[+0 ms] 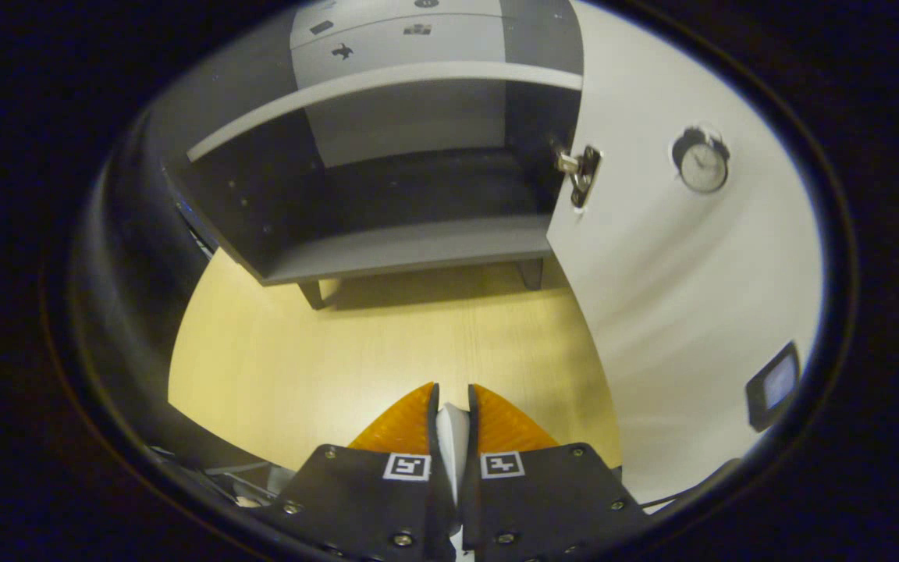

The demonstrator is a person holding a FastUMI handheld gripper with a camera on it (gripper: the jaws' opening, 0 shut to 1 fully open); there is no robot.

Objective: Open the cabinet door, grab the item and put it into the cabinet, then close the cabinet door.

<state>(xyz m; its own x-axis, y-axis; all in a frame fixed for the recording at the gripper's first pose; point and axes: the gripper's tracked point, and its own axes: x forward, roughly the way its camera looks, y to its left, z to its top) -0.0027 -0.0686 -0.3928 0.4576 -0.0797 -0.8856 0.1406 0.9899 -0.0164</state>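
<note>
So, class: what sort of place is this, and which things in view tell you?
Probably a mock-up home corner. A small grey cabinet stands open on a pale wooden tabletop, its white door swung wide with a clock picture on it. The tool is nearly shut on a thin white item.

white item (pixel 452 429) mostly hidden between gripper (pixel 452 402) fingers, kind unclear, cabinet door (pixel 676 312) cut off
</note>
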